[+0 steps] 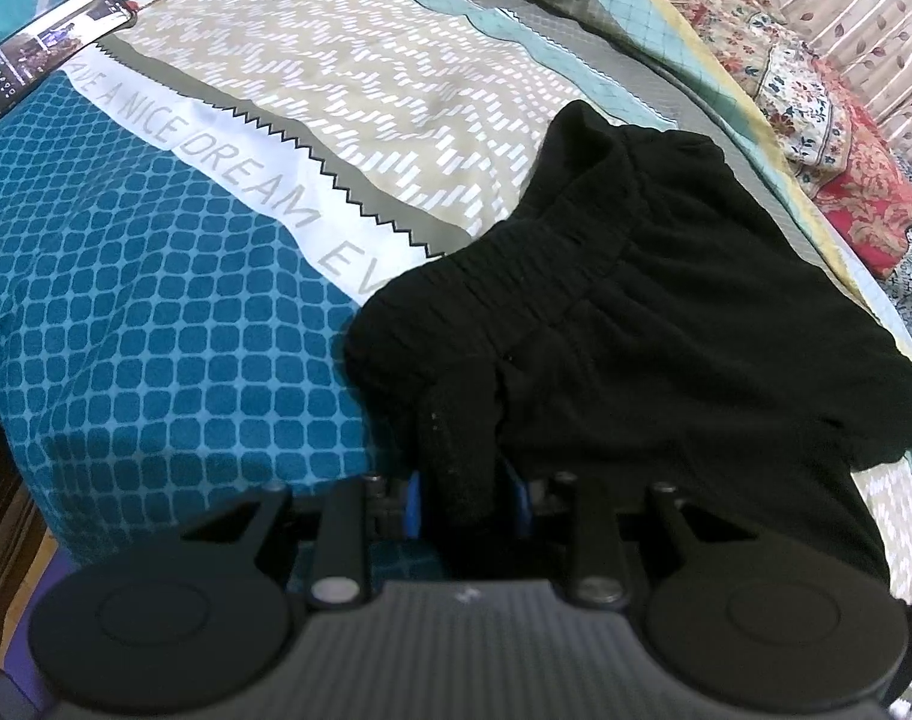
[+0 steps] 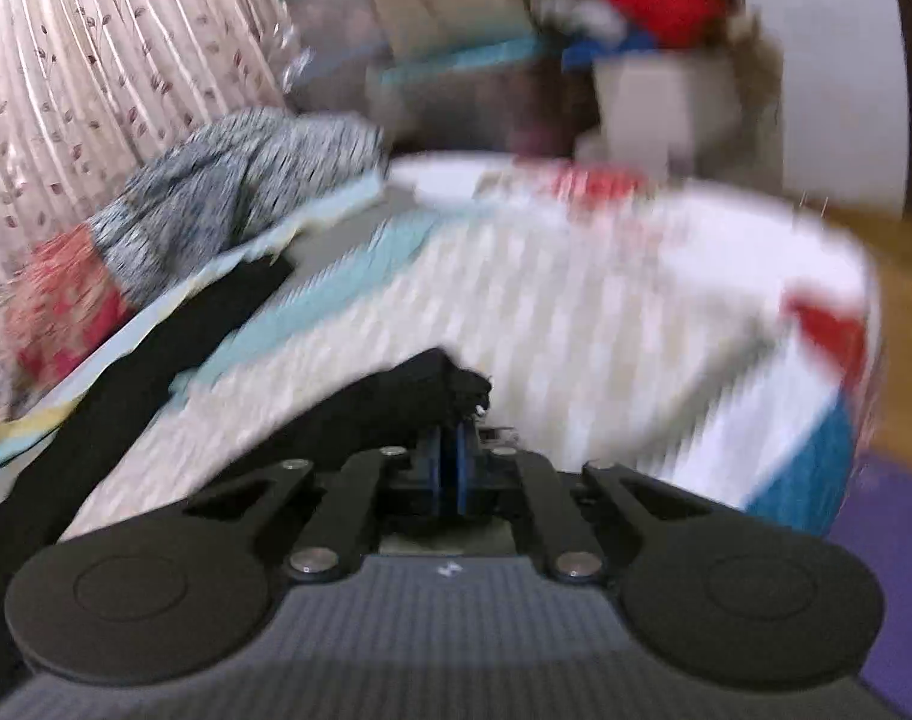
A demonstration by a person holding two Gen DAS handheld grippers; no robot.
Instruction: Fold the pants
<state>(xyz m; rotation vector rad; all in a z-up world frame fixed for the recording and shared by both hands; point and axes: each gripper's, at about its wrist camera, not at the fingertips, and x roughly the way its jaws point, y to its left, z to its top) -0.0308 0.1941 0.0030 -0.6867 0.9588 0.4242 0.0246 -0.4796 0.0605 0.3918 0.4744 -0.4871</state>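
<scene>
Black pants [image 1: 654,324] lie bunched on the patterned bedspread [image 1: 174,324], with the ribbed waistband facing the camera in the left wrist view. My left gripper [image 1: 465,492] is shut on a thick fold of the pants beside the waistband. In the blurred right wrist view, my right gripper [image 2: 450,462] is shut on a black edge of the pants [image 2: 396,396], and a long black strip [image 2: 144,354] runs off to the left over the bed.
A phone [image 1: 48,54] with a lit screen lies at the bed's far left. Floral quilts [image 1: 828,138] are piled along the curtain side. A grey patterned cloth [image 2: 240,192] lies on the bed; the bed edge and floor [image 2: 900,516] show at right.
</scene>
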